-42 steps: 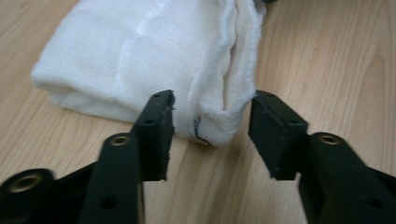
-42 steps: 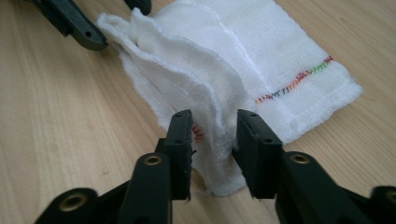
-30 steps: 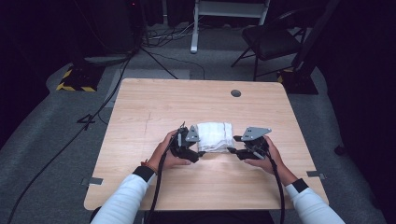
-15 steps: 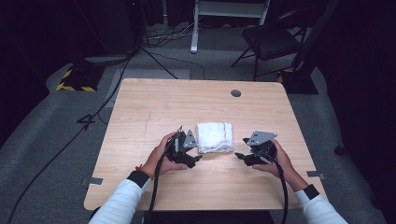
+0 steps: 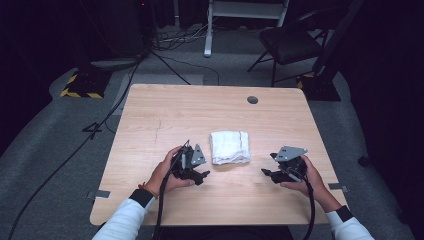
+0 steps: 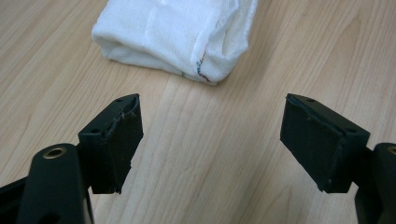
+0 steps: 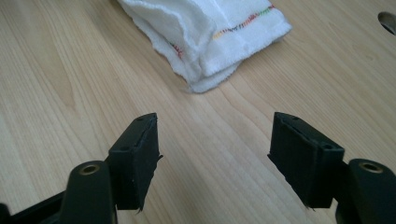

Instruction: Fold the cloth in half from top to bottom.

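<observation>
A folded white cloth (image 5: 229, 147) lies flat on the wooden table (image 5: 165, 115), near the middle of its front half. The left gripper (image 5: 201, 175) rests low to the cloth's left, held in a hand, jaws apart and empty. In the left gripper view the cloth (image 6: 180, 35) sits beyond the open gripper (image 6: 210, 140), a folded corner with a thin coloured stitch nearest. The right gripper (image 5: 266, 174) rests to the cloth's right, also open and empty. The right gripper view shows the cloth (image 7: 210, 32) with layered edges ahead of that gripper (image 7: 215, 158).
A round cable hole (image 5: 252, 100) is set in the table near its far right edge. Beyond the table, a black chair (image 5: 290, 42) and cables (image 5: 165, 45) are on the grey floor. Bare tabletop spreads around the cloth.
Both grippers have let go of the cloth and drawn back toward the person and outward. The cloth now lies alone, folded, between them.
</observation>
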`<state>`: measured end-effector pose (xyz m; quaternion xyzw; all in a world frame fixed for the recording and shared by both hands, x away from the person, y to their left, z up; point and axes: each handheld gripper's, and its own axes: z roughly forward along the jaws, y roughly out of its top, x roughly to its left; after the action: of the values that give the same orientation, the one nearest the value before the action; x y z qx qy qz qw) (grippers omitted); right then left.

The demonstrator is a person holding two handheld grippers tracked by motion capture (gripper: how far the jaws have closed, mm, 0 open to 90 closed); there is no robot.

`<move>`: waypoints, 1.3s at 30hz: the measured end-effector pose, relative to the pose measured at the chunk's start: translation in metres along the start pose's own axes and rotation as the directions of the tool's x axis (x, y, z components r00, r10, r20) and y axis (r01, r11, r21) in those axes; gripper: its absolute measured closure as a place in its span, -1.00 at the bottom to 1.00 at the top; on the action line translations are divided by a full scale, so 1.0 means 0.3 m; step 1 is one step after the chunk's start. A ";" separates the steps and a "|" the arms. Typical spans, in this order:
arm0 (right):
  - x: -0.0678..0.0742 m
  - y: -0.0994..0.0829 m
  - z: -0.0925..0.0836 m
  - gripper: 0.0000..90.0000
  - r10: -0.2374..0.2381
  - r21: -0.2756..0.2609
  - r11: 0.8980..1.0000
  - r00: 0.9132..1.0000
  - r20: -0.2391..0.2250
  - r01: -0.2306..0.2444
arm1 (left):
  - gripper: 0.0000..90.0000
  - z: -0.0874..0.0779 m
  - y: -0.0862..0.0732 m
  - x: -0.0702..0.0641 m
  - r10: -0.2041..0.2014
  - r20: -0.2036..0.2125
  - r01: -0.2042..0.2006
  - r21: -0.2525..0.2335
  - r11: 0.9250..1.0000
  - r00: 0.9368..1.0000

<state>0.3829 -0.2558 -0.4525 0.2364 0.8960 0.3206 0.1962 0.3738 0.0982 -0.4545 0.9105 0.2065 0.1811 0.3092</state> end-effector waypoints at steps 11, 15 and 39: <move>-0.012 -0.077 -0.037 -0.28 0.022 0.016 1.000 0.999 0.032 -0.022 | -0.52 -0.033 -0.061 -0.001 -0.006 -0.038 0.007 0.043 0.999 0.999; -0.026 -0.114 -0.052 -0.30 0.037 0.029 0.999 0.998 0.049 -0.038 | -0.53 -0.046 -0.091 0.002 -0.018 -0.057 0.021 0.063 0.998 0.998; -0.070 -0.346 -0.153 -0.36 0.188 0.030 0.981 0.979 0.085 -0.191 | -0.59 -0.147 -0.335 0.021 -0.167 -0.122 0.179 0.095 0.979 0.978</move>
<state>0.3459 -0.3603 -0.4846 0.3372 0.8665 0.3109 0.1968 0.3323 0.1956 -0.4846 0.8922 0.3117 0.1937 0.2631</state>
